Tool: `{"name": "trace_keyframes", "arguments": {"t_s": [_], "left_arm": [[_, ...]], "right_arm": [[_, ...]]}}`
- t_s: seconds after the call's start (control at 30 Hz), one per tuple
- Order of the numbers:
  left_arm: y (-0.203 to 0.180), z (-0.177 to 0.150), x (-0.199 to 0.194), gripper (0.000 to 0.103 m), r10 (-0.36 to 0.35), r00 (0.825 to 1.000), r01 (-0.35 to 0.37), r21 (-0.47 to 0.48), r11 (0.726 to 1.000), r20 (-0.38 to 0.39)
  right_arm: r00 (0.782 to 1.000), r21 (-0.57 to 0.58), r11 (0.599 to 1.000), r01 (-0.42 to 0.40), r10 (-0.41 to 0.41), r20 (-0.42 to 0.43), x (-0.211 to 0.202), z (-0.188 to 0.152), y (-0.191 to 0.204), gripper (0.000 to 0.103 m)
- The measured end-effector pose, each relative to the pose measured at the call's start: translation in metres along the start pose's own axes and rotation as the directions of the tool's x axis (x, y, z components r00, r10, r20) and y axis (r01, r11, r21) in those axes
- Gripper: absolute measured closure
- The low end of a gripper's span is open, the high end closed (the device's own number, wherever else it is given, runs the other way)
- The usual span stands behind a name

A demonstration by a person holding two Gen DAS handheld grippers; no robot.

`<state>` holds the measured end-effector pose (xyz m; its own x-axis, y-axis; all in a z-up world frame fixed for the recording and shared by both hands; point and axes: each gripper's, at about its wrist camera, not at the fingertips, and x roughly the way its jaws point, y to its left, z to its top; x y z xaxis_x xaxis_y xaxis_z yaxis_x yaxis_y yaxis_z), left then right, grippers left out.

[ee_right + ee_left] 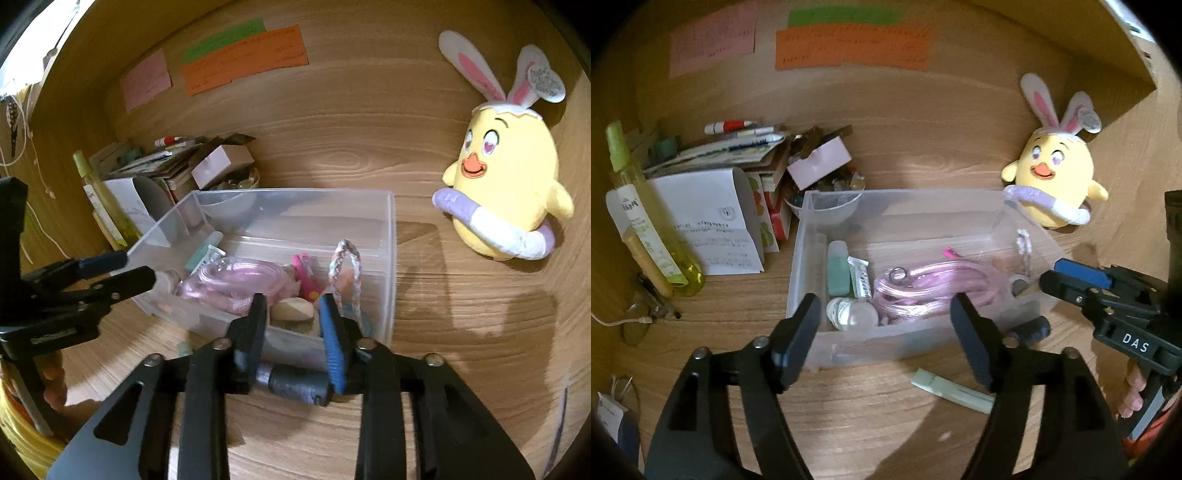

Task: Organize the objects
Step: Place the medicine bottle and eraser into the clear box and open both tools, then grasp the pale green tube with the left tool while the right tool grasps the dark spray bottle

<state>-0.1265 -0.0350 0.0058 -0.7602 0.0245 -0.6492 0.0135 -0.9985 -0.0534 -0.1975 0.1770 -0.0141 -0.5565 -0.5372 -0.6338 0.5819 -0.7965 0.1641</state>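
Note:
A clear plastic bin sits on the wooden desk. It holds a pink cord, a green bottle, a small tube and a braided strap. My left gripper is open and empty at the bin's near wall. My right gripper is open beside the bin's right end. A dark grey cylinder lies on the desk between its fingers, near their base.
A yellow chick plush stands at the right. Papers, pens, boxes and a yellow-green bottle pile up at the left. A pale tube lies on the desk in front of the bin. Coloured notes hang on the back wall.

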Motion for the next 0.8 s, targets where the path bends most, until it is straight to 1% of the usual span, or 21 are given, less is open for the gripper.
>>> {"name": "trace_keyframes", "arguments": {"t_s": [0.1, 0.13, 0.2, 0.27, 0.33, 0.4, 0.5, 0.57, 0.63, 0.7, 0.77, 0.8], "left_arm": [[-0.011, -0.006, -0.012, 0.019, 0.033, 0.999, -0.034, 0.034, 0.999, 0.033], [-0.015, -0.008, -0.014, 0.019, 0.051, 0.998, -0.053, 0.046, 0.997, 0.043], [-0.023, -0.015, -0.017, 0.018, 0.079, 0.996, -0.082, 0.075, 0.994, 0.048], [-0.029, -0.021, -0.017, 0.017, 0.074, 0.997, -0.077, 0.087, 0.993, 0.037], [-0.033, -0.029, -0.012, 0.017, 0.031, 1.0, -0.031, 0.082, 0.996, 0.002], [-0.037, -0.035, -0.002, 0.017, -0.018, 0.998, 0.022, 0.072, 0.997, -0.052], [-0.044, -0.044, 0.02, 0.017, -0.06, 0.987, 0.07, 0.061, 0.996, -0.149], [-0.048, -0.048, 0.032, 0.017, -0.061, 0.979, 0.074, 0.061, 0.995, -0.194], [-0.05, -0.05, 0.04, 0.019, -0.048, 0.975, 0.064, 0.065, 0.996, -0.217], [-0.049, -0.053, 0.045, 0.029, -0.041, 0.969, 0.058, 0.064, 0.996, -0.242], [-0.043, -0.056, 0.048, 0.036, -0.056, 0.963, 0.069, 0.04, 0.997, -0.264], [-0.04, -0.056, 0.046, 0.041, -0.048, 0.966, 0.06, 0.038, 0.998, -0.253]], "right_arm": [[1.0, 0.007, 1.0, 0.005, -0.005, 0.018, -0.011, -0.003, -0.003, 0.055], [1.0, 0.011, 1.0, 0.005, -0.005, 0.024, -0.016, -0.004, -0.005, 0.05], [0.999, 0.018, 1.0, 0.017, -0.018, 0.039, -0.025, -0.006, -0.007, 0.044], [0.998, 0.016, 0.999, 0.038, -0.039, 0.05, -0.033, -0.011, -0.011, 0.038], [0.998, 0.017, 0.999, 0.049, -0.049, 0.045, -0.038, -0.017, -0.016, 0.032], [0.999, 0.031, 0.998, 0.047, -0.048, 0.025, -0.038, -0.023, -0.023, 0.029], [0.999, 0.06, 0.998, 0.031, -0.029, -0.031, -0.027, -0.034, -0.033, 0.029], [0.998, 0.077, 0.997, 0.01, -0.005, -0.06, -0.017, -0.04, -0.036, 0.03], [0.996, 0.085, 0.996, -0.008, 0.015, -0.092, -0.005, -0.043, -0.037, 0.03], [0.995, 0.089, 0.996, -0.016, 0.025, -0.101, 0.002, -0.045, -0.035, 0.033], [0.993, 0.087, 0.995, -0.045, 0.054, -0.109, 0.008, -0.044, -0.031, 0.038], [0.992, 0.082, 0.995, -0.055, 0.064, -0.111, 0.01, -0.044, -0.027, 0.041]]}}
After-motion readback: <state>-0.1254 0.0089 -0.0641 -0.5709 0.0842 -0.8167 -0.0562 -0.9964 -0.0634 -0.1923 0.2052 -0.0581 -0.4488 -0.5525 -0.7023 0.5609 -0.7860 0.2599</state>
